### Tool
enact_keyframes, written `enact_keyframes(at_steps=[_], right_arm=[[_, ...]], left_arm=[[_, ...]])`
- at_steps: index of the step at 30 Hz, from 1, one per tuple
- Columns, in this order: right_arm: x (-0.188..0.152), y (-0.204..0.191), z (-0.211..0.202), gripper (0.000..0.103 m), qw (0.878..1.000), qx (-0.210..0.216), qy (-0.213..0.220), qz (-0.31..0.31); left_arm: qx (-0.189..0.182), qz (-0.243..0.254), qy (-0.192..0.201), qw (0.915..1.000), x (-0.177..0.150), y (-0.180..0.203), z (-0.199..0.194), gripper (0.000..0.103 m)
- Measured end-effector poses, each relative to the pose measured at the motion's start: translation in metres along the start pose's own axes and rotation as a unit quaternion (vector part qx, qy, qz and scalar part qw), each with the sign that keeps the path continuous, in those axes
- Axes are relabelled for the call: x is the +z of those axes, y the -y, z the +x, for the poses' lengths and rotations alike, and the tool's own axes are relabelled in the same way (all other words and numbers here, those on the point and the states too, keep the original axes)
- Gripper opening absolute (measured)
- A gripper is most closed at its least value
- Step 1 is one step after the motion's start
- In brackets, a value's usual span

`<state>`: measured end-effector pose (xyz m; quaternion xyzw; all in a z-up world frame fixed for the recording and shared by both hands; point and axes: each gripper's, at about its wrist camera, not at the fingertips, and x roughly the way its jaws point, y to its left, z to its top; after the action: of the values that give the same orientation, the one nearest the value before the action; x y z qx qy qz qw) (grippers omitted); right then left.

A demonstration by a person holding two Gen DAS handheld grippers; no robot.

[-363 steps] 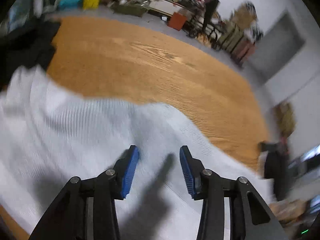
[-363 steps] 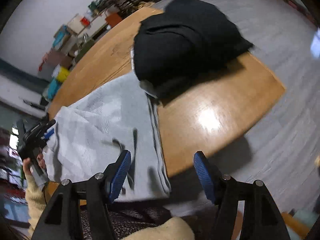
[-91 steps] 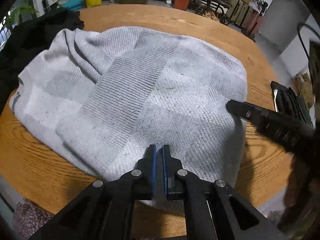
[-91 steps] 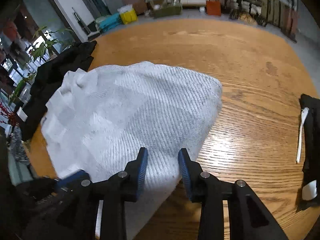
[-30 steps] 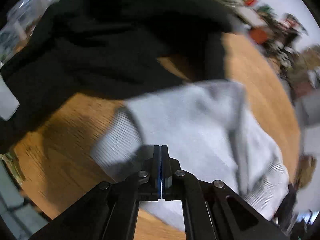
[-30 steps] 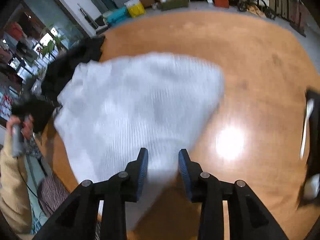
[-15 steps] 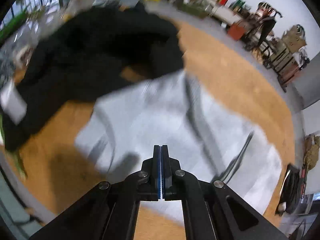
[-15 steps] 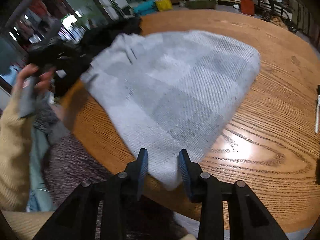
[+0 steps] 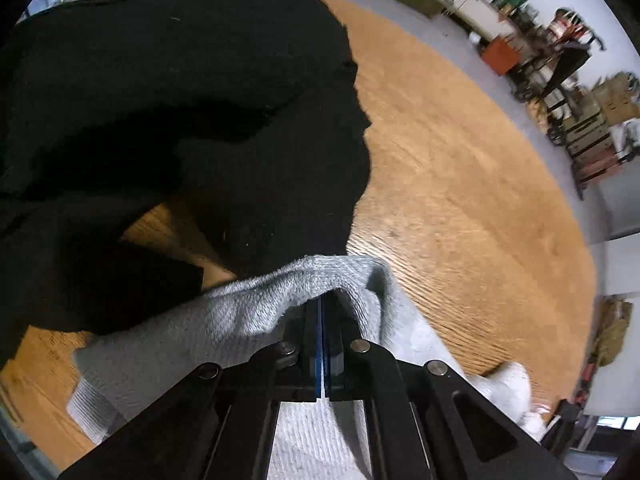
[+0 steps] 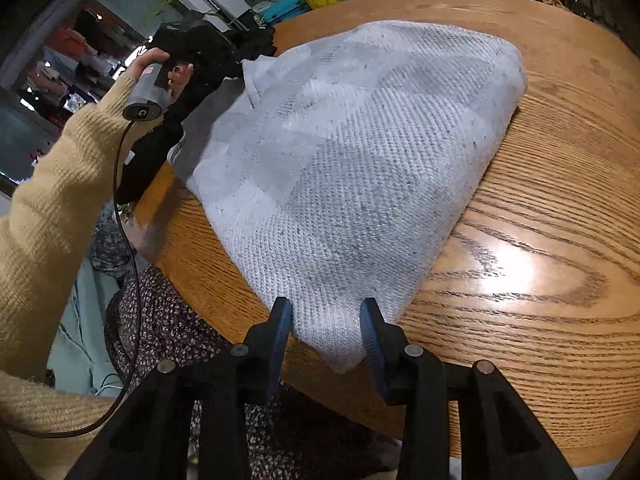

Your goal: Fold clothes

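A grey knitted sweater (image 10: 360, 140) lies folded on a round wooden table (image 10: 560, 240). Its near corner sits between the fingers of my right gripper (image 10: 325, 312). Those jaws are opening and the pads stand just off the cloth. A hand (image 10: 160, 72) holds the left tool at the sweater's far left edge. In the left wrist view my left gripper (image 9: 322, 300) is shut. A fold of the sweater (image 9: 240, 320) drapes over its tips and hides them, so I cannot tell whether cloth is pinched. A black garment (image 9: 180, 100) lies just beyond that fold.
The black garment (image 10: 208, 60) covers the table's far left side. A cream knitted sleeve (image 10: 52, 200) and a cable cross the left, above a patterned lap (image 10: 180, 320) at the table's near edge. Boxes and furniture (image 9: 560, 60) stand on the floor beyond the table.
My left gripper, still shut, has come down to the sweater's edge beside the black garment, and grey cloth now lies over its tips. My right gripper has sunk closer to the near corner and widened slightly.
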<state>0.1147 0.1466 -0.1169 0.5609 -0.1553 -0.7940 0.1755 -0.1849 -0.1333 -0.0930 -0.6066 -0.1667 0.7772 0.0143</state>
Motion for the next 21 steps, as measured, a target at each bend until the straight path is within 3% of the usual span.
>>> enact_keyframes(at_steps=[3,5,8,10,12,14,18,20,21], right_arm=[[0.004,0.004,-0.008,0.041,1.0,0.014,0.002,0.007],[0.009,0.015,-0.026,0.044,0.999,0.025,0.029,0.027],[0.024,0.05,-0.051,0.048,0.993,0.013,0.085,0.085],[0.036,0.07,-0.059,0.054,0.987,-0.016,0.104,0.117],[0.051,0.087,-0.061,0.055,0.981,-0.054,0.117,0.144],[0.061,0.092,-0.06,0.06,0.979,-0.058,0.123,0.153],[0.063,0.107,-0.053,0.065,0.98,-0.017,0.116,0.164],[0.057,0.108,-0.041,0.066,0.979,0.022,0.096,0.18],[0.055,0.106,-0.036,0.065,0.979,0.034,0.089,0.182]], left_arm=[[0.028,-0.003,0.009,0.9996,-0.025,-0.009,-0.028,0.003],[0.032,0.018,0.011,0.9993,-0.053,-0.007,-0.05,0.003],[-0.01,0.096,0.021,0.9951,-0.121,0.014,-0.083,0.01],[-0.04,0.14,0.033,0.9888,-0.163,0.027,-0.091,0.035],[-0.071,0.176,0.056,0.9802,-0.208,0.04,-0.095,0.045],[-0.079,0.21,0.066,0.9722,-0.245,0.052,-0.093,0.048],[-0.074,0.29,0.07,0.9514,-0.309,0.076,-0.089,0.048],[-0.038,0.326,0.116,0.9374,-0.331,0.073,-0.098,0.048],[-0.011,0.348,0.141,0.9266,-0.339,0.071,-0.1,0.048]])
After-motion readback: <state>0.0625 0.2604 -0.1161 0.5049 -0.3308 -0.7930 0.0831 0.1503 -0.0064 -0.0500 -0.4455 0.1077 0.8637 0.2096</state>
